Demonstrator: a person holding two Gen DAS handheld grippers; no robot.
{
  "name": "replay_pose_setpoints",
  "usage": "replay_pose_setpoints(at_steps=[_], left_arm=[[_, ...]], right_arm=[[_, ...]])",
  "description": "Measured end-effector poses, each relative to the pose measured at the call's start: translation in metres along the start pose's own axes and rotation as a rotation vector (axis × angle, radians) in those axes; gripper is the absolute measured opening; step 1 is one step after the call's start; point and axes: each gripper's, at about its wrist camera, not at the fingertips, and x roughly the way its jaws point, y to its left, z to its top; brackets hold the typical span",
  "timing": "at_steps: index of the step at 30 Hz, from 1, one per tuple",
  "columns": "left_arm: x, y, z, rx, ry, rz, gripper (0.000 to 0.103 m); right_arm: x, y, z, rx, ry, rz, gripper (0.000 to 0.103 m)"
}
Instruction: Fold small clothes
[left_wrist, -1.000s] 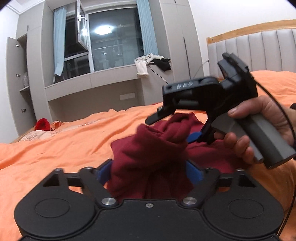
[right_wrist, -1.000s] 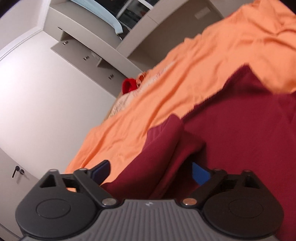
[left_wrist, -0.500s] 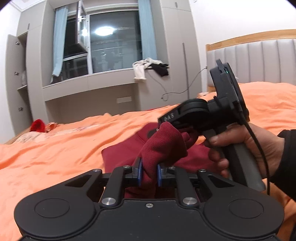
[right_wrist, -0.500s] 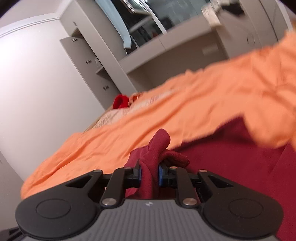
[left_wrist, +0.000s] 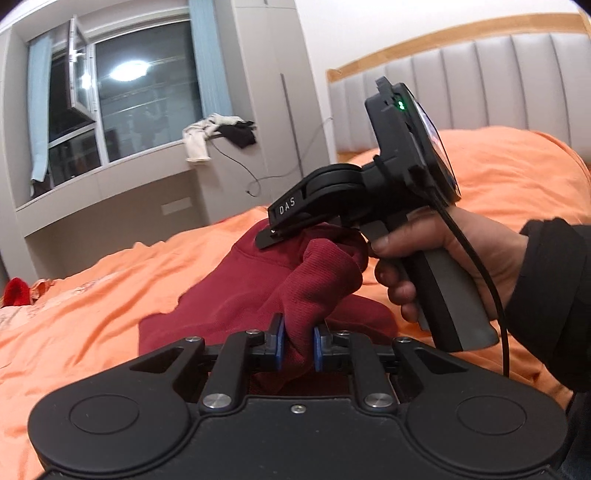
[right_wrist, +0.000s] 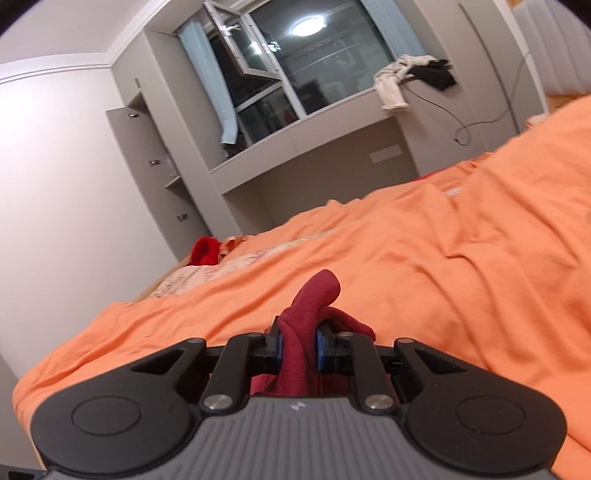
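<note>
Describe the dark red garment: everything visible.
The dark red garment looks like soft knit fabric with a ribbed edge bunched upward. Most of it lies crumpled on the orange bedsheet. The left gripper has its jaws closed on one raised fold; the right gripper pinches another fold nearby, lifting it off the sheet. What kind of garment it is cannot be told.

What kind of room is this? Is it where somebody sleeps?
Most likely a bedroom, yes. There is a bed with an orange sheet and a padded headboard, grey built-in cupboards by the window, and both grippers pinch a dark red garment lying on the bed.
</note>
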Motion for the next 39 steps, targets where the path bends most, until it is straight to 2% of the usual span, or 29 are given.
replay_pose_setpoints(at_steps=[10,16,18,21,23,26,28,30,32,33,39], left_arm=[[0.028,-0.012,0.004,0.004,0.062,-0.029,0.017],[0.038,-0.001,0.012,-0.041,0.076,-0.039,0.025],[0.036,0.004,0.014,-0.079,0.078,-0.063,0.034],[0.034,0.017,0.021,-0.161,0.085,-0.12,0.057],[0.031,0.028,0.024,-0.222,0.076,-0.161,0.081],[0.022,0.037,0.022,-0.293,0.047,-0.168,0.092],[0.017,0.045,0.02,-0.329,0.042,-0.156,0.097],[0.01,0.052,0.019,-0.365,0.032,-0.132,0.101],[0.002,0.064,0.02,-0.39,0.021,-0.103,0.102],[0.0,0.071,0.02,-0.401,0.018,-0.078,0.102],[-0.006,0.116,0.021,-0.45,0.051,0.114,0.102]], right_arm=[[-0.003,-0.038,-0.019,0.028,0.035,-0.04,0.018],[0.004,-0.041,-0.021,0.022,0.058,-0.058,0.019],[0.004,-0.039,-0.021,0.013,0.061,-0.067,0.02],[0.005,-0.039,-0.022,0.01,0.071,-0.081,0.026],[0.007,-0.039,-0.023,0.008,0.078,-0.088,0.031],[0.007,-0.039,-0.024,-0.005,0.078,-0.115,0.04],[0.005,-0.039,-0.025,-0.008,0.074,-0.131,0.045],[0.004,-0.04,-0.026,-0.005,0.07,-0.146,0.057],[0.002,-0.043,-0.027,0.001,0.065,-0.157,0.065],[0.0,-0.043,-0.027,0.004,0.061,-0.16,0.071],[-0.013,-0.049,-0.027,0.037,0.034,-0.16,0.089]])
